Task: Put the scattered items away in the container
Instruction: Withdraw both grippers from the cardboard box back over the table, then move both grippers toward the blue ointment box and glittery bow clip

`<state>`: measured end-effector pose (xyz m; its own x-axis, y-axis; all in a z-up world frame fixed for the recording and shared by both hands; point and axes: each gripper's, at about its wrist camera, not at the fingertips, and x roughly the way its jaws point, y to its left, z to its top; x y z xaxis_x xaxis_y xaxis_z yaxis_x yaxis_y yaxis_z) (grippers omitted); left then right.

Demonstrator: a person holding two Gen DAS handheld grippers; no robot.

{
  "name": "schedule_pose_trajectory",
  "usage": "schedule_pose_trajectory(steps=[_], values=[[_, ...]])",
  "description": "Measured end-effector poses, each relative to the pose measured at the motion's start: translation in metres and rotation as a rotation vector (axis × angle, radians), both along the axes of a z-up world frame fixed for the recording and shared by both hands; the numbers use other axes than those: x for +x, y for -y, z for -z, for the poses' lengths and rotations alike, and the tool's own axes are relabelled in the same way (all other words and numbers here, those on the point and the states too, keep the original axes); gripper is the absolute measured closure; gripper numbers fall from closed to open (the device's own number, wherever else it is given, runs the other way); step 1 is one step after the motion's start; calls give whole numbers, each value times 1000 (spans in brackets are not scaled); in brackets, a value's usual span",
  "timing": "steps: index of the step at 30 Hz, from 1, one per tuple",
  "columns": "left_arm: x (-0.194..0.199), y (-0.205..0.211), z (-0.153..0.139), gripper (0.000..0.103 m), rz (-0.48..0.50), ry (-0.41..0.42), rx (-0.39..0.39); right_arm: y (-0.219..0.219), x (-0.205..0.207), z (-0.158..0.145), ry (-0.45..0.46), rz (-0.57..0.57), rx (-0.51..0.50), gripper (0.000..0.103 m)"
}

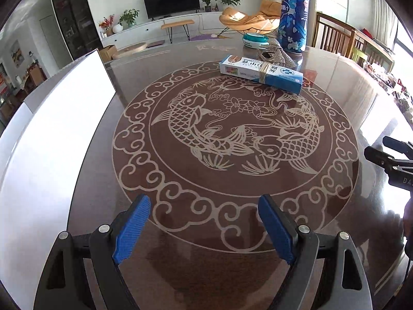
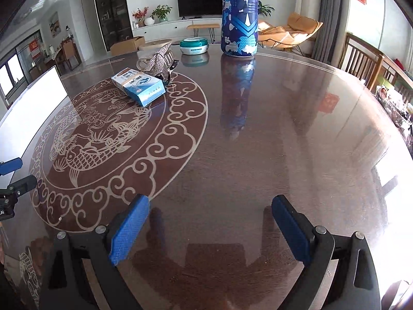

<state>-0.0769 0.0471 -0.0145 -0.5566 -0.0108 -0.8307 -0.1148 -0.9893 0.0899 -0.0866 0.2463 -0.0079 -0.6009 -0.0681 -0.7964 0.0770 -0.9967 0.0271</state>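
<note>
A blue-and-white toothpaste box (image 1: 260,73) bound with a rubber band lies on the far side of the table; it also shows in the right wrist view (image 2: 139,86). Behind it lie a silvery mesh pouch (image 1: 277,53) (image 2: 161,62), a teal-lidded round tub (image 1: 255,40) (image 2: 194,44) and a tall blue can (image 1: 294,13) (image 2: 239,15). A large white container (image 1: 51,139) (image 2: 33,108) stands at the left. My left gripper (image 1: 204,209) is open and empty above the table. My right gripper (image 2: 210,209) is open and empty.
The table (image 1: 206,186) is a dark glossy round top with a koi pattern. Wooden chairs (image 2: 361,59) stand at the far right edge. Cluttered items (image 1: 397,87) sit at the far right. The right gripper's body (image 1: 392,160) shows at the right edge of the left wrist view.
</note>
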Motion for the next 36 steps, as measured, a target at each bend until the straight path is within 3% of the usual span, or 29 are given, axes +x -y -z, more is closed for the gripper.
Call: schedule_pose_trajectory(steps=[6, 9, 18, 21, 29, 33, 36], values=[[-10, 1, 8, 16, -25, 2, 56, 1, -2, 2, 10, 15, 12, 3], [-21, 1, 11, 0, -52, 9, 77, 3, -4, 4, 24, 29, 39, 1], [-32, -4, 12, 0, -39, -19, 89, 1, -6, 5, 27, 24, 36, 0], [-32, -4, 13, 0, -41, -22, 88, -7, -29, 6, 27, 20, 37, 0], [-30, -2, 12, 0, -47, -25, 89, -45, -129, 5, 40, 250, 34, 0], [-30, -3, 12, 0, -47, -25, 89, -30, -161, 5, 38, 248, 32, 0], [-30, -3, 12, 0, -47, -25, 89, -5, -171, 5, 27, 155, 27, 0]])
